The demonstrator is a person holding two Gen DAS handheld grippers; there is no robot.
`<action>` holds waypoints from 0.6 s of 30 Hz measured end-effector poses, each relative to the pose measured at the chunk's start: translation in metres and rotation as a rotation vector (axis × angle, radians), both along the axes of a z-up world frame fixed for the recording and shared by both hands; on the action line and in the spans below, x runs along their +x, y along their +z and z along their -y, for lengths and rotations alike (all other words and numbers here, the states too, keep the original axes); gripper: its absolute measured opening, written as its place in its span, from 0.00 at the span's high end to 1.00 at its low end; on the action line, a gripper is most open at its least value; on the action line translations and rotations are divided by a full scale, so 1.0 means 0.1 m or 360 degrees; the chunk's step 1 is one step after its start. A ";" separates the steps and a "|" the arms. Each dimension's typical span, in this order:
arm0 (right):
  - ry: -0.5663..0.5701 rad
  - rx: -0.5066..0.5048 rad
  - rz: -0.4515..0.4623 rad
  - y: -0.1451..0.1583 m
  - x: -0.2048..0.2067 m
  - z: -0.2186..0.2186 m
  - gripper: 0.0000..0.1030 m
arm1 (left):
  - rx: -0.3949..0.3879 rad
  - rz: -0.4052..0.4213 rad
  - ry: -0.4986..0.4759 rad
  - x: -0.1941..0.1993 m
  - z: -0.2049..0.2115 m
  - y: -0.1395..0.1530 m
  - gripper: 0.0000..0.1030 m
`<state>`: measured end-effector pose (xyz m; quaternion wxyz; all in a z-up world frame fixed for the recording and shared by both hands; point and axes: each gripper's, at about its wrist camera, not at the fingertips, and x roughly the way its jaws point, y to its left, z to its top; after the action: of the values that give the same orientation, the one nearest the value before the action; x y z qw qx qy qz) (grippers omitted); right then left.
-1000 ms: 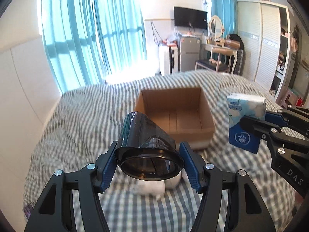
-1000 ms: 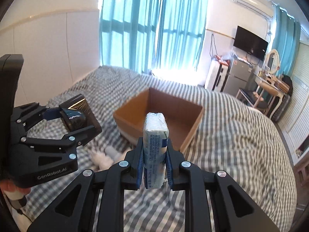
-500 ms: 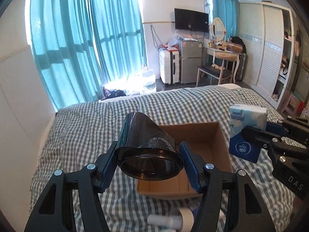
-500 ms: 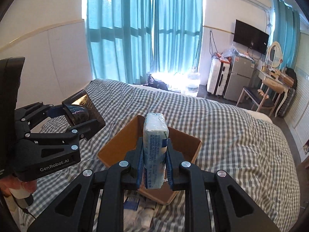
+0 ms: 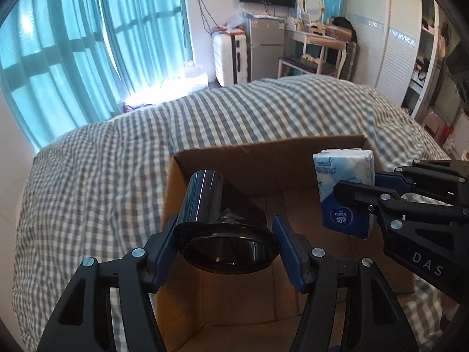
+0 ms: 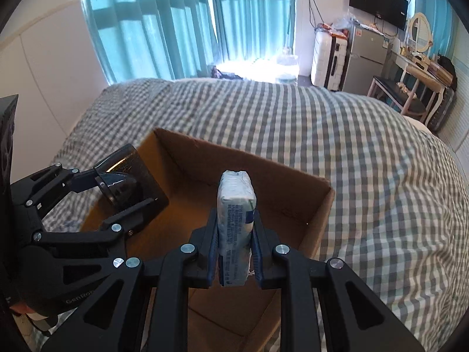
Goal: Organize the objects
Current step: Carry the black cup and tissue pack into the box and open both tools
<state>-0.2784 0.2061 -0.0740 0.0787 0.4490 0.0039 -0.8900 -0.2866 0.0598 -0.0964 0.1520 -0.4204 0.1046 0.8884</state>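
Nearest in the left wrist view, the left hand-held gripper (image 5: 224, 245) is clamped on the wide round rim of a dark, glossy nozzle-like attachment (image 5: 218, 220); its long axis runs forward and slightly up, away from the camera, tapering to a flattened mouth. Just beyond and below it lies the open cardboard box (image 5: 263, 158), so this piece already hangs over the box's left part, with bare cardboard floor underneath.

Beside it, the right hand-held gripper (image 6: 235, 256) is closed on a pack of tissues (image 6: 236, 220), held upright on its narrow edge, long axis vertical. From the right wrist view the pack sits above the middle of the box (image 6: 319, 205), with the far wall behind it and the right wall off to its side.

Both held things are thus above the opening, and the drop is straight down for each. I judge the tissue pack the more central, the attachment closer to the left wall. The two loads are apart, not touching. Further out, the box rests on the checked bedspread (image 6: 366, 146).
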 end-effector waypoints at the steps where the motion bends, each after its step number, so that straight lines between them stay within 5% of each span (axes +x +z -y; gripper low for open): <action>1: 0.0004 -0.0005 0.0013 -0.07 -0.03 0.00 0.82 | 0.0004 0.0012 0.0001 -0.03 0.00 -0.05 0.38; 9: 0.0005 0.0023 0.0024 -0.21 -0.11 0.07 0.82 | 0.0017 0.0046 -0.0013 -0.17 -0.06 -0.24 0.37; 13: 0.0011 -0.0050 0.0006 -0.12 -0.13 0.04 0.80 | 0.0045 0.0075 -0.0030 -0.14 -0.04 -0.23 0.29; 16: -0.0003 -0.0100 -0.0011 0.01 -0.07 0.00 0.63 | 0.0092 0.0077 -0.0023 -0.09 0.00 -0.14 0.16; 18: -0.0015 -0.0090 -0.0061 0.14 -0.01 -0.01 0.58 | 0.0088 0.0060 -0.0019 -0.04 0.02 -0.04 0.16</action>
<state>-0.2794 0.2070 -0.0597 0.0872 0.4295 -0.0219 -0.8986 -0.2901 0.0574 -0.1008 0.1709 -0.4320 0.0796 0.8819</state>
